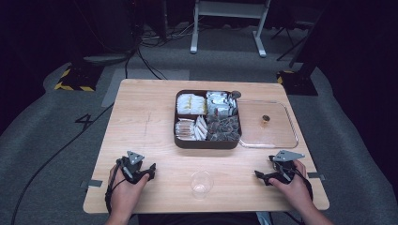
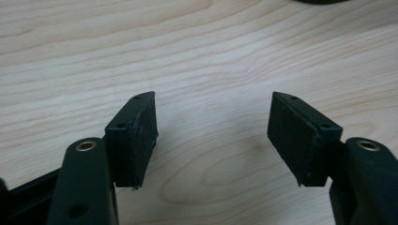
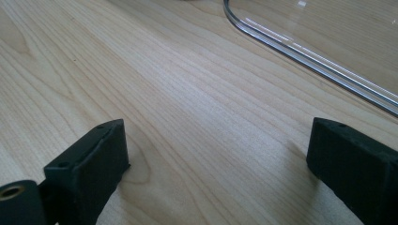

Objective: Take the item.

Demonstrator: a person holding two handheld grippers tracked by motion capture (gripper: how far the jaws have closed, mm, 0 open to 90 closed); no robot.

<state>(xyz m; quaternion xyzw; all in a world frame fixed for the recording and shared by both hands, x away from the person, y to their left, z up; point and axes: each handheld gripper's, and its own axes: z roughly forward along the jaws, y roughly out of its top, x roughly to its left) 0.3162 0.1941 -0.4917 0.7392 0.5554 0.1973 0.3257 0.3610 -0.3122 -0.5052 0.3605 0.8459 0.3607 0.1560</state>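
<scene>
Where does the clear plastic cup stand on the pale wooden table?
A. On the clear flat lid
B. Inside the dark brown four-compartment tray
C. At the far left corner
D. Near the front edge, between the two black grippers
D: in the high view the clear plastic cup stands upright on the bare pale wooden table, between the left gripper and the right gripper, apart from the dark brown four-compartment tray.

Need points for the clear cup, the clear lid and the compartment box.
clear cup [image 1: 201, 183], high view, on its rim.
clear lid [image 1: 281, 136], high view, on its flat pane.
compartment box [image 1: 206, 143], high view, on its near wall.
</scene>
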